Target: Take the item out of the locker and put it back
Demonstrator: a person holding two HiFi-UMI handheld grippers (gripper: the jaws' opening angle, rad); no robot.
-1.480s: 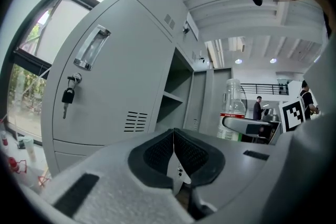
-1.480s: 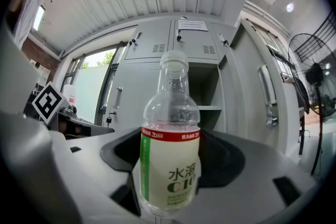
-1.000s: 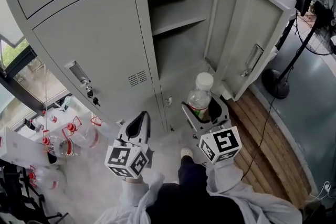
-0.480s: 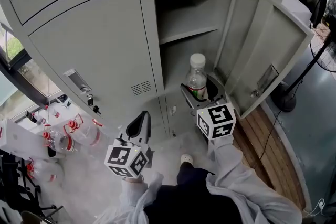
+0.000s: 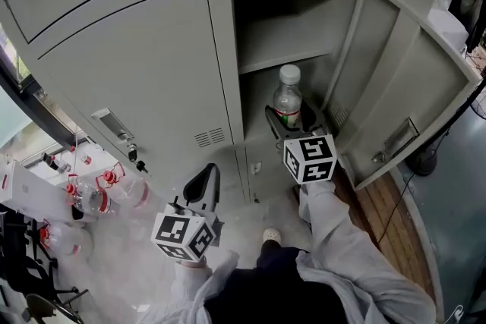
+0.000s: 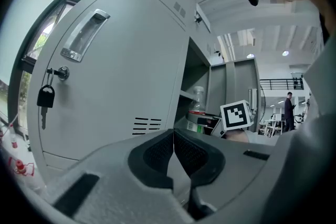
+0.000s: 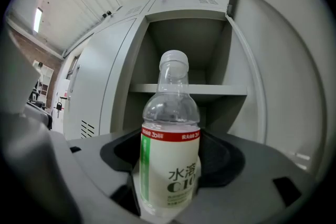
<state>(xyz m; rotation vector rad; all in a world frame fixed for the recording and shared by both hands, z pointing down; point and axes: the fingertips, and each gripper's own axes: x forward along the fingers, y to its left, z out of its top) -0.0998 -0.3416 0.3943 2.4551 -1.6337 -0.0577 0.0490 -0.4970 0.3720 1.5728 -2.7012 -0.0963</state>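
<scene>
Now your right gripper (image 5: 295, 134) clamps the bottle (image 5: 287, 97) upright at the open locker (image 5: 380, 72) mouth, its return still unfinished, while your left gripper (image 5: 203, 190) hangs closed and empty.

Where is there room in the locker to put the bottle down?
The shelf inside the open locker is bare, and so is the space under it, behind the bottle in the right gripper. The floor at left is crowded with red-capped jugs.

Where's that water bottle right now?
The bottle is held upright in the right gripper, right of centre in the head view, just in front of the open locker's lower compartment.
</scene>
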